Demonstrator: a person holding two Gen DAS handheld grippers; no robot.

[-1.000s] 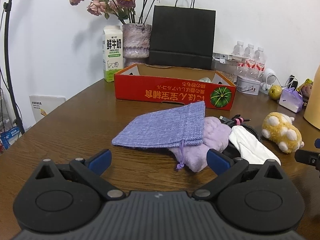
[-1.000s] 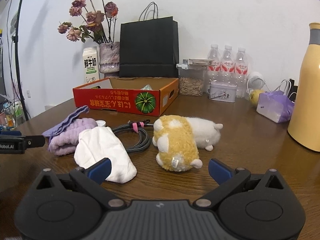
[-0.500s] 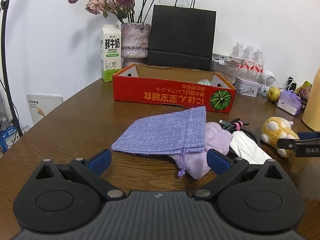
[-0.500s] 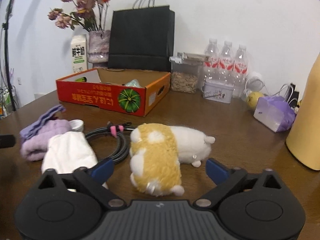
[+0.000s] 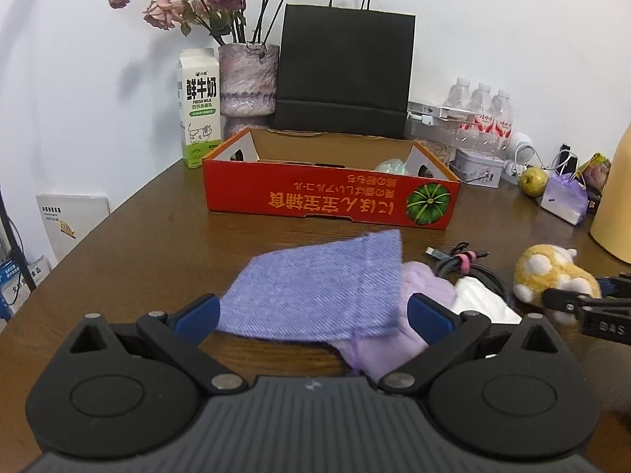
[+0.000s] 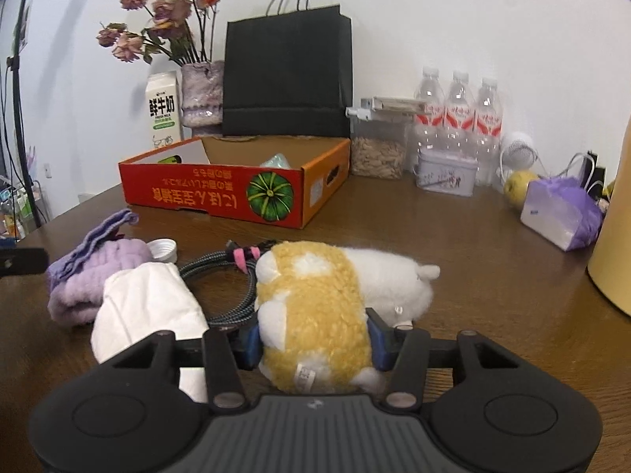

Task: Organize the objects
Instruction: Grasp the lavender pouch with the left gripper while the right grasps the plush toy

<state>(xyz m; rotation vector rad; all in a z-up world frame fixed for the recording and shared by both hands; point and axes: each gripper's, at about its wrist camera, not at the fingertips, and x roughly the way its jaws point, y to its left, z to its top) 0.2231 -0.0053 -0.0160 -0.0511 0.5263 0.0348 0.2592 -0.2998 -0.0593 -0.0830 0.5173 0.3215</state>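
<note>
My right gripper (image 6: 313, 341) is shut on the yellow-and-white plush toy (image 6: 315, 307), its blue pads pressing both sides; the toy lies on the wooden table. My left gripper (image 5: 313, 313) is open, its jaws wide around the near edge of a blue-purple cloth pouch (image 5: 319, 291) that lies over a lilac towel (image 5: 426, 280). A white cloth (image 6: 146, 307), a coiled black cable (image 6: 221, 272) and a white bottle cap (image 6: 162, 248) lie between pouch and toy. The red cardboard box (image 5: 331, 201) stands open behind them, with a pale green item inside.
Behind the box stand a milk carton (image 5: 199, 114), a vase of dried roses (image 5: 248, 79) and a black paper bag (image 5: 343, 75). At the right are water bottles (image 6: 457, 118), a seed jar (image 6: 376, 153), a tin (image 6: 445, 177), a purple bag (image 6: 560, 213) and a yellow jug (image 6: 615, 244).
My right gripper moved forward over the plush toy and closed on it. My left gripper moved closer to the pouch, staying open.
</note>
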